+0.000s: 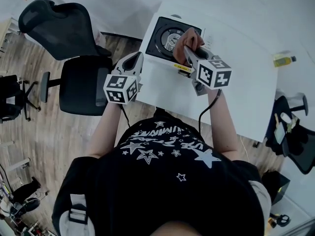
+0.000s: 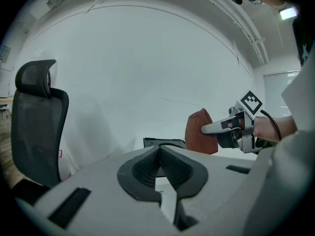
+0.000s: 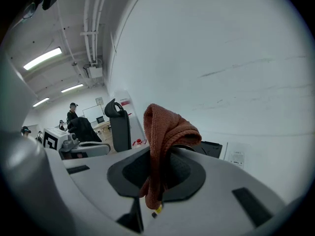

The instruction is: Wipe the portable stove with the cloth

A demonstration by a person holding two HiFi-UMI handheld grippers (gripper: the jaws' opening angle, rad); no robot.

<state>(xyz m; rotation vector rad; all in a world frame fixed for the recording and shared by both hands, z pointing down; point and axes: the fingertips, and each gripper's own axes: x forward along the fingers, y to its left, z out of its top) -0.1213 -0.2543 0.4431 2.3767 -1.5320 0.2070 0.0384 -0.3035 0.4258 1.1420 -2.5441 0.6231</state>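
**Cloth gripped and over the stove, wipe about to start**

Nearest the person, the left gripper (image 1: pixel 136 59) hangs at the near edge of the surface (image 1: pixel 246 87). Its fingers (image 2: pixel 142 167) are pressed together with nothing between them, and it takes no part in the work.

A little further out, the right gripper (image 1: pixel 188 49) has its fingers clamped on the cloth (image 1: pixel 190 36). The cloth is a rust-brown bundle pinched at a fold, with a bunched head above the fingertips and a short tail hanging below. It sits over the near right part of the portable stove (image 1: pixel 158 33), beside the round burner. From above it is hard to tell whether the cloth touches the stove top; it looks close, perhaps just off it.

I judge the step in hand to be bringing the cloth down to begin wiping. The next move calls for pressing the bunched head onto the top plate and sweeping across it with a firm grip. The idle gripper could steady the stove if it slides.

Far beyond, a small bottle (image 1: pixel 284 59) lies near the surface's far edge.
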